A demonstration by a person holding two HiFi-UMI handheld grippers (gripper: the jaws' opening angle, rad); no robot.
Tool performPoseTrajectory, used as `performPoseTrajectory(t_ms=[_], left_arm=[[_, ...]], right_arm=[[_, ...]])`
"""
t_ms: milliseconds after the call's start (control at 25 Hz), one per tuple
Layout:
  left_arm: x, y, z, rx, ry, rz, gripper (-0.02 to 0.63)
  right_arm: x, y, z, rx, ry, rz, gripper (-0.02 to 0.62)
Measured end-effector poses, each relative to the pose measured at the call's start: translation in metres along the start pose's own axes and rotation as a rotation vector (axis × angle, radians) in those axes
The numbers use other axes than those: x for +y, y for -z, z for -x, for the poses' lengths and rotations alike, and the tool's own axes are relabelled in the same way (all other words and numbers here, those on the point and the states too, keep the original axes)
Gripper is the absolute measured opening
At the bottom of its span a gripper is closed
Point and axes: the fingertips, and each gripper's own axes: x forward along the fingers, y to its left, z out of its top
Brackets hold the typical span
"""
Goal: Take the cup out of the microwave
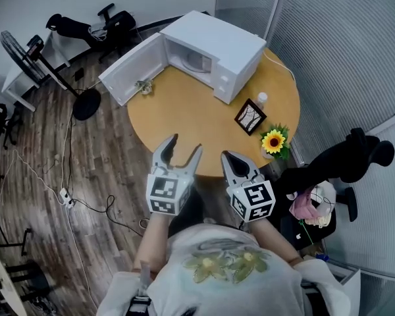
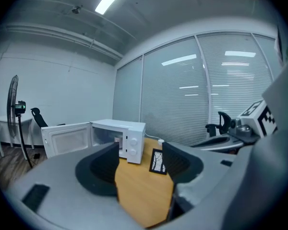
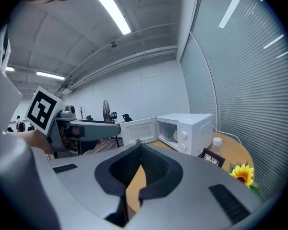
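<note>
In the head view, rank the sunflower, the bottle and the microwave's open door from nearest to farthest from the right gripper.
1. The sunflower, at the near edge of the table, just to the right of the right gripper.
2. The bottle, farther back on the table's right side.
3. The microwave door, swung open at the far left.

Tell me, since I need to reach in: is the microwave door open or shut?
Open. The door stands swung wide out from the microwave, and the head view looks straight into the cavity.
</note>
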Motion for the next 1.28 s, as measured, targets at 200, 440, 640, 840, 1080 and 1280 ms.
performPoseTrajectory(t_ms=[200,440,640,840,1080,1280], left_arm=[[0.035,0.0,-0.037,0.02,0.008,0.006,0.262],[0.072,-0.008,-0.082,0.051,0.048,0.001,0.262],[0.101,-0.015,-0.117,0.065,0.079,0.011,0.261],[0.125,-0.02,-0.155,0.073,0.103,0.009,0.261],[0.141,-0.026,-0.201,0.088,0.156,-0.006,0.261],[0.158,-0.024,-0.24,0.098,0.168,-0.001,0.261]], right_arm=[[-0.016,-0.002,-0.041,0.028,0.02,-0.007,0.017],[-0.034,-0.017,-0.089,0.038,0.063,-0.026,0.017],[-0.048,-0.029,-0.123,0.039,0.103,-0.046,0.017],[-0.062,-0.035,-0.147,0.04,0.149,-0.067,0.017],[-0.082,-0.037,-0.168,0.048,0.216,-0.098,0.017],[-0.099,-0.035,-0.181,0.053,0.264,-0.118,0.017]])
